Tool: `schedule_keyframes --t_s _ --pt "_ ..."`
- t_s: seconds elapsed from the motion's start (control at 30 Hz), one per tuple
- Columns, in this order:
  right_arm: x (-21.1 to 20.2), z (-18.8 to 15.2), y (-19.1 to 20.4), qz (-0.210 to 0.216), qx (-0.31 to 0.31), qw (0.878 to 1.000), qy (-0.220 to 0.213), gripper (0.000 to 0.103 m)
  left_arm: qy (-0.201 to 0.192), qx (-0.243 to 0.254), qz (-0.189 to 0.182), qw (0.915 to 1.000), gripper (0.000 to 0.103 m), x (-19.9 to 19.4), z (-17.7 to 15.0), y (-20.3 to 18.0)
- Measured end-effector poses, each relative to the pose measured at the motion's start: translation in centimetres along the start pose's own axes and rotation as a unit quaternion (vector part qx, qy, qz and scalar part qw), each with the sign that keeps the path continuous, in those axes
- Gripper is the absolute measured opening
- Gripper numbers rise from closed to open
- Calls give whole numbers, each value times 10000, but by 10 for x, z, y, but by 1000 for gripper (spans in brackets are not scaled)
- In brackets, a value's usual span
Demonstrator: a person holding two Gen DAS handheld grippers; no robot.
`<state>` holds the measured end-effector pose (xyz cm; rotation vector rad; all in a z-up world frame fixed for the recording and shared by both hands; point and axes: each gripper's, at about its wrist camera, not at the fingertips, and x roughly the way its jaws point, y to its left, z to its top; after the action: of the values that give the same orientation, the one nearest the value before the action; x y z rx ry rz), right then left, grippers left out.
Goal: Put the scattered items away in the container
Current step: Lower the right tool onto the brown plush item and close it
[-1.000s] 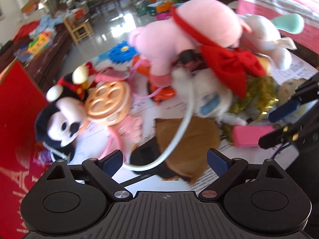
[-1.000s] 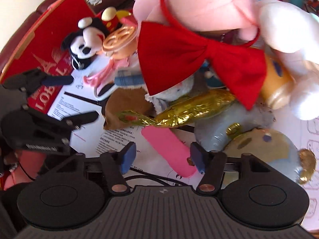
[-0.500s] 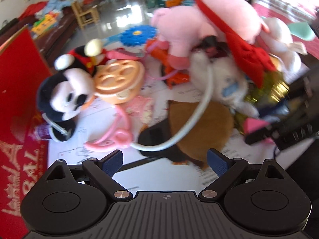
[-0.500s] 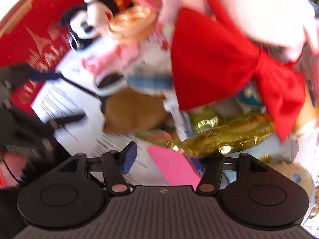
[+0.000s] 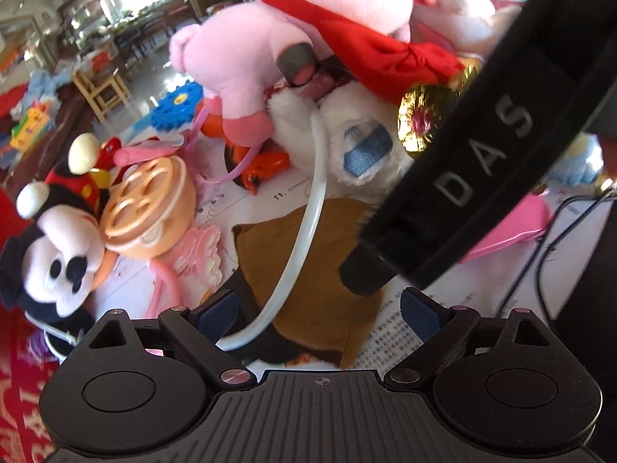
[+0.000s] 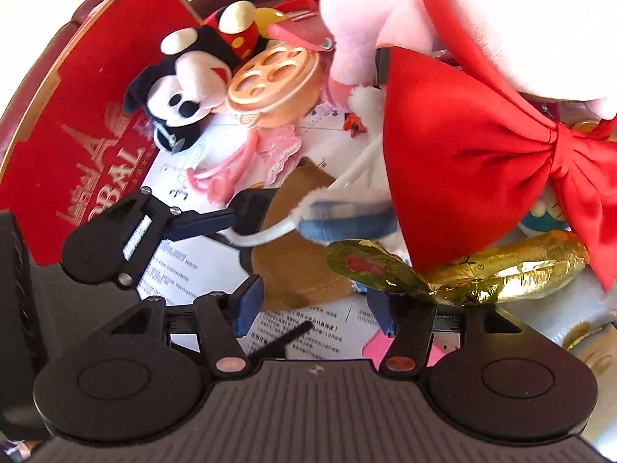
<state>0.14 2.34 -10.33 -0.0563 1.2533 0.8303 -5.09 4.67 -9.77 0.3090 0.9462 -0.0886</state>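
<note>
A heap of toys lies on printed paper: a pink plush pig (image 5: 246,58) with a red bow (image 6: 462,146), a Mickey plush (image 5: 58,247), a peach round toy (image 5: 146,208), a brown pouch (image 5: 316,270) with a white cord (image 5: 304,231), and a gold foil packet (image 6: 482,274). My left gripper (image 5: 318,312) is open just above the brown pouch and cord; it also shows in the right wrist view (image 6: 235,247). My right gripper (image 6: 314,306) is open, its right finger (image 6: 381,308) behind the foil packet's end. A red box (image 6: 77,123) stands at left.
The right gripper's black body (image 5: 474,169) crosses the left wrist view close over the pouch. A flat pink item (image 5: 513,227) lies at right. A blue gear (image 5: 175,106) and an orange toy (image 5: 262,162) lie behind. Chairs and shelves stand on the floor beyond.
Both grippers have moved in closer to the heap. The right gripper has swung in front of the left camera, and the foil packet now sits at its right finger.
</note>
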Motion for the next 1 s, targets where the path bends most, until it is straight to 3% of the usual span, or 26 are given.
schedule_keyframes --t_s 0.07,0.1,0.17,0.37,0.6,0.73,0.8,0.87,1.0 --pt "1 2 -2 1 228 9997 7 65 116 -14 -4 9999 92 10 -1 3" --pt "0 2 -2 40 303 9995 -3 65 45 -116 -135 9998 81 10 -2 8" --pt "-5 2 -1 131 332 9993 -80 66 117 -405 -468 9980 73 10 -4 20" --pt "-8 4 0 366 385 9985 -144 68 177 -317 -616 9974 71 3 -12 26" --pt "13 0 -5 210 452 9987 56 68 164 -52 -1000 9948 71 -13 -24 13" --pt "23 -5 -12 281 583 9978 129 72 154 -138 -951 9952 71 -15 -27 13" --pt "27 -9 -10 330 624 9973 199 72 158 -226 -828 9962 81 -14 -25 14" --pt "29 -10 -7 535 706 9957 268 69 175 -205 -633 9976 87 -12 -24 13" --pt "25 -7 -4 863 859 9923 233 53 199 -118 -236 9995 97 -7 -24 10"
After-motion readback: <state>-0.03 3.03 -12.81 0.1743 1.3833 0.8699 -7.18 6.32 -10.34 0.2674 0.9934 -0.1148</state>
